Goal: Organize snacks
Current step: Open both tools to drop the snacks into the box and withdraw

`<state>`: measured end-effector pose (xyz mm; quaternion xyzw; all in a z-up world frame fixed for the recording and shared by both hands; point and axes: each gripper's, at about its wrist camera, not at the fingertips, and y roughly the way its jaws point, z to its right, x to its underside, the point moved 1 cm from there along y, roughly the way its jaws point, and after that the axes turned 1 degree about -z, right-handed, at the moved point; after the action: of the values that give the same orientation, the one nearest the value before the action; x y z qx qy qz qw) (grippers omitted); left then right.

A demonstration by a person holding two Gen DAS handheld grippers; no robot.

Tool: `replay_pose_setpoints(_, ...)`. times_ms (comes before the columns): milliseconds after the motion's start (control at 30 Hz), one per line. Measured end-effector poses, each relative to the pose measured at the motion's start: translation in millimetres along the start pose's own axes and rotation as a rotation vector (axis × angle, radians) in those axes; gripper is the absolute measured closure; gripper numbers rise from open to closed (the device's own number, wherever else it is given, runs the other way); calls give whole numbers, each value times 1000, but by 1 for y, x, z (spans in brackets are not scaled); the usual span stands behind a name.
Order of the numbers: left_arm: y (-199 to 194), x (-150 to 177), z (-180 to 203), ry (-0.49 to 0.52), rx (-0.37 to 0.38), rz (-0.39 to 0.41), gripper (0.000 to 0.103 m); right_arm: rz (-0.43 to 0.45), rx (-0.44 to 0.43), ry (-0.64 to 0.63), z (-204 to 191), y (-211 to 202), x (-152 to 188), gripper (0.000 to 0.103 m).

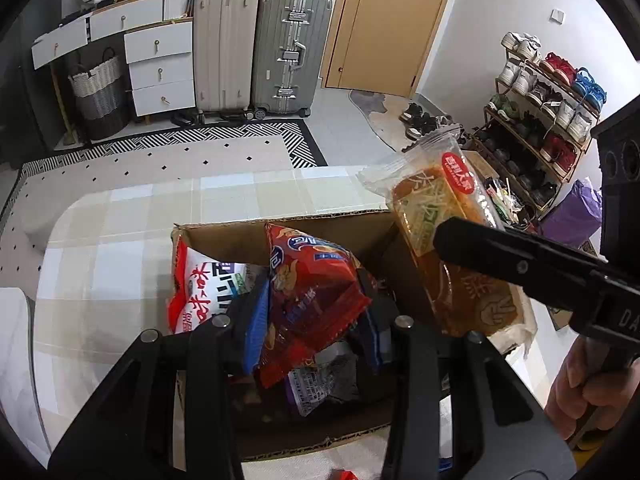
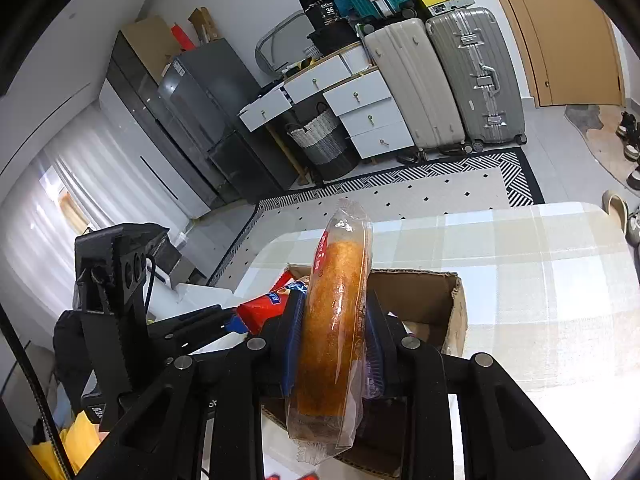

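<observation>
Closest to me, my left fingers (image 1: pixel 312 304) are clenched on a red snack packet (image 1: pixel 310 292), holding it over the open cardboard box (image 1: pixel 224 236), where a red-and-white snack bag (image 1: pixel 200 292) leans in the left corner and a dark wrapper (image 1: pixel 324 376) lies lower down. My right fingers (image 2: pixel 334 320) are clamped on a clear-wrapped bread cake (image 2: pixel 332 332), gripped edge-on so it stands upright between the blue pads; from the left wrist view the same cake (image 1: pixel 440 216) hangs tilted above the right side of the box, with my hand (image 1: pixel 588 392) on the grip below. The box sits on a tabletop (image 1: pixel 120 220) covered in a pale plaid cloth of cream, grey and light blue squares, its near-left corner rounded. Beyond it lies a beige rug (image 1: pixel 160 160) dotted with small black diamonds and bordered in black-and-white stripes, on a pale tiled floor. Against the far wall stand a white chest of drawers (image 1: pixel 160 68), a woven basket (image 1: pixel 98 92) beneath it, a cream suitcase (image 1: pixel 224 44) and a silver suitcase (image 1: pixel 292 48) side by side, then a wooden door (image 1: pixel 392 20). To the right a rack of shoes (image 1: pixel 548 96) lines the wall. The right wrist view also shows a dark fridge (image 2: pixel 192 96) and white curtains (image 2: pixel 92 160) on the left.
</observation>
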<state>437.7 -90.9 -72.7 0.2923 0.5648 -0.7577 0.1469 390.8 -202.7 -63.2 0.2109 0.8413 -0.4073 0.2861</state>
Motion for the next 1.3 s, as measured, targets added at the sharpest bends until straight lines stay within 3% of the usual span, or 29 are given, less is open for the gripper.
replay_pose_setpoints(333, 11, 6, -3, -4, 4, -11, 67, -25, 21, 6, 8, 10, 3, 74)
replay_pose_setpoints(667, -14, 18, -7, -3, -1, 0, 66, -33, 48, -15, 0, 14, 5, 74)
replay_pose_setpoints(800, -26, 21, -5, -8, -4, 14, 56, -28, 61, -24, -2, 11, 5, 74)
replay_pose_setpoints(1300, -78, 27, -15, -33, -37, 68, 45, -38, 118, -21, -4, 16, 9, 74)
